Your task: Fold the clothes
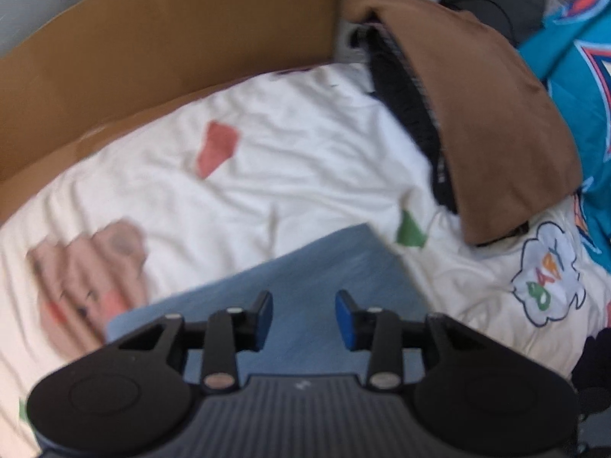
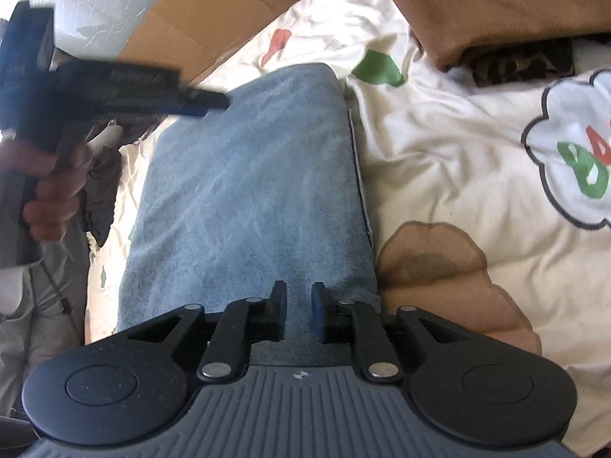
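Right gripper [image 2: 298, 313] fingers slightly parted, empty, over the near edge of the folded blue cloth [image 2: 248, 191]. Left gripper [image 1: 303, 318] fingers wider apart, apparently empty (view blurred), above the cloth's far-left end. Cloth lies flat on a cream printed bedspread [image 2: 439, 160]; brown garment [image 1: 496, 114] far right.

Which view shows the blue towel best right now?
The right wrist view: the blue towel fills the middle, sharp, with its far end and right edge clear. The left wrist view shows only a blurred part of it behind the left claw.
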The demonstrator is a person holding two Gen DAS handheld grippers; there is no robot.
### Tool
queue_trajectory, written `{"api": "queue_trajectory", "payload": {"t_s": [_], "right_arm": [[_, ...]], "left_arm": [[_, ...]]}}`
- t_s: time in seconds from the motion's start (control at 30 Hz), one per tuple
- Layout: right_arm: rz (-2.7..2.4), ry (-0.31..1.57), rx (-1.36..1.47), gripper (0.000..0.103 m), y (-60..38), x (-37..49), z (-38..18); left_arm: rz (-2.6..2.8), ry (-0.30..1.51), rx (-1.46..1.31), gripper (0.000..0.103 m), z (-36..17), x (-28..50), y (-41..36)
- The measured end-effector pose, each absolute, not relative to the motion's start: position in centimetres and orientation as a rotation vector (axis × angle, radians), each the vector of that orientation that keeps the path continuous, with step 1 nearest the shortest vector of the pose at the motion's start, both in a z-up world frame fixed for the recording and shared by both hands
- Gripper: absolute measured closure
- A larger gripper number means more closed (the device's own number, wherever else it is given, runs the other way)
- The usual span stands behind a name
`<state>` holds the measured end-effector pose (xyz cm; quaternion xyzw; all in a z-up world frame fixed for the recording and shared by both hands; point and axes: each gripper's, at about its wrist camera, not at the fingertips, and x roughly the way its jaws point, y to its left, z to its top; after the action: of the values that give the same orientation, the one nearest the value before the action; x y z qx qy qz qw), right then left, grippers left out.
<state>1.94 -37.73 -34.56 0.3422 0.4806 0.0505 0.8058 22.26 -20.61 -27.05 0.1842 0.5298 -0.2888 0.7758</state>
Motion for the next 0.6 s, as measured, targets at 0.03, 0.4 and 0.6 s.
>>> {"api": "queue_trajectory", "payload": {"t_s": [0.03,0.4,0.6], "right_arm": [[0.101,1.023,0.727,0.076,-37.9,1.9,-34.4],[0.074,1.003,0.697,0.069,-36.6,3.1,-32.3],[0.051,1.02,0.685,0.058,-36.3,2.7,-31.9]], "left_arm": [[-0.608,1.156,0.38,0.064,-27.0,22.4,-19.7],[-0.478,1.199,0.289,0.061,-26.7,23.5,-12.4],[-0.431,1.245,0.301,0.061,-28.5,23.0,-11.5]]}}
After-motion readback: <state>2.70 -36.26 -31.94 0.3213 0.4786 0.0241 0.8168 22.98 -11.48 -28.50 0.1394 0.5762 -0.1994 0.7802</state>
